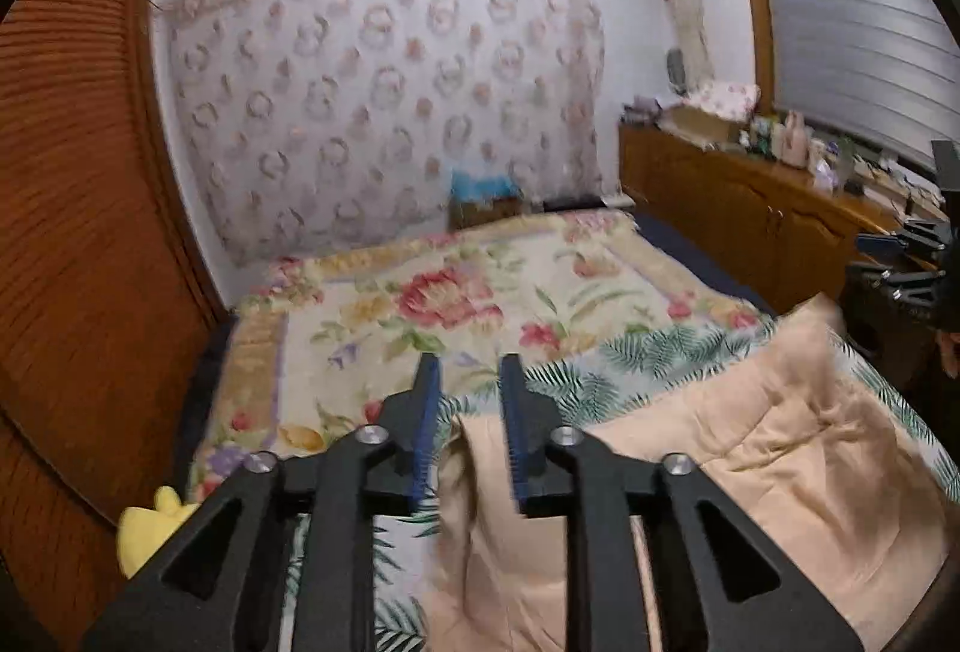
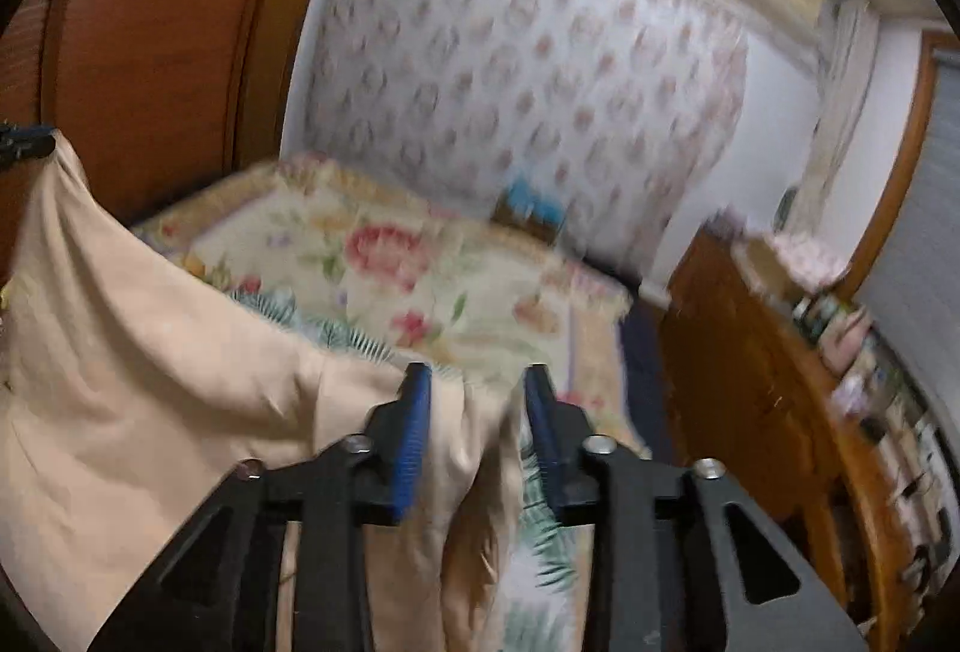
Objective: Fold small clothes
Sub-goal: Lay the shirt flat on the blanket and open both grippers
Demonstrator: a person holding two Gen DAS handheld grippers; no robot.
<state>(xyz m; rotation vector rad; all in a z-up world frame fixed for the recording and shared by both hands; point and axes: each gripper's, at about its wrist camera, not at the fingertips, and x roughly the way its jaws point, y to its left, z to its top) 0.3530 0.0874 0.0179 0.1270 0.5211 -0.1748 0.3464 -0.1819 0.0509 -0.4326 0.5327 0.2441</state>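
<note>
Left wrist view: left gripper (image 1: 470,370) stands parted over the peach cloth (image 1: 750,460) on the bed (image 1: 372,310); right gripper (image 2: 477,382) gapes too (cloth edge between, unpinched).

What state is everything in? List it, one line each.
Left gripper: open, over the cloth's edge.
Right gripper: open, cloth between its jaws.
Cloth: rumpled, partly on the bed.
Blind: down.
Cabinet doors: shut.
</note>
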